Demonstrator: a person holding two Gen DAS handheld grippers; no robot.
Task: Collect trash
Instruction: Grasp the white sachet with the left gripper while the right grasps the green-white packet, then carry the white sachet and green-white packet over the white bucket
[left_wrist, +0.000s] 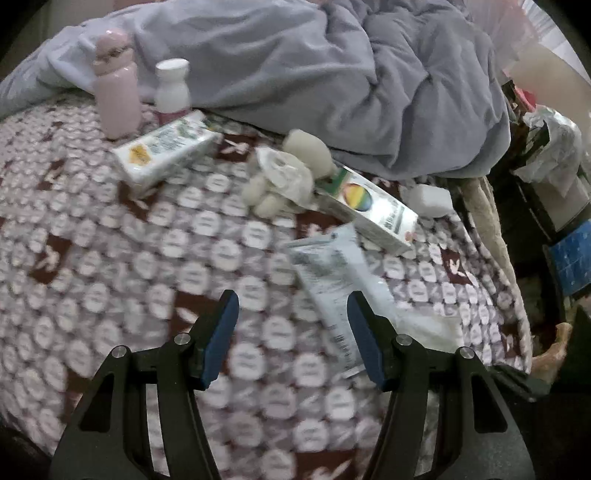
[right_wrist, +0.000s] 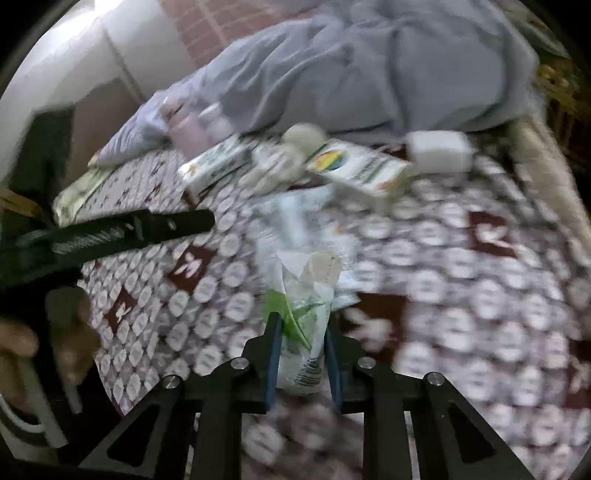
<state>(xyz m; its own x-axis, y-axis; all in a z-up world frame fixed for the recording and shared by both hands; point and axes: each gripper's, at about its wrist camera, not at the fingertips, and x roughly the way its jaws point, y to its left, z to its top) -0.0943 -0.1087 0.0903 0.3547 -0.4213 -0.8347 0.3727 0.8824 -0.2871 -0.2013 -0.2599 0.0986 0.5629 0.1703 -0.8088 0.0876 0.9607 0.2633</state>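
My left gripper (left_wrist: 290, 304) is open and empty above the patterned bedspread (left_wrist: 110, 258). A flat white plastic wrapper (left_wrist: 332, 273) lies just right of its right finger. Beyond it lie a box with a rainbow disc (left_wrist: 369, 206), crumpled white tissue and wrappers (left_wrist: 288, 177) and a white tissue pack (left_wrist: 166, 151). My right gripper (right_wrist: 301, 321) is shut on a crumpled white and green wrapper (right_wrist: 306, 295) above the bedspread (right_wrist: 461, 277). The rainbow box (right_wrist: 354, 166) and tissue pack (right_wrist: 214, 166) also show there, blurred.
A pink bottle (left_wrist: 114, 88) and a white bottle (left_wrist: 171, 88) stand at the back left. A grey duvet (left_wrist: 332, 74) is heaped behind. A small white box (left_wrist: 430, 199) lies by the bed's right edge. The left gripper's black arm (right_wrist: 110, 232) crosses the right wrist view.
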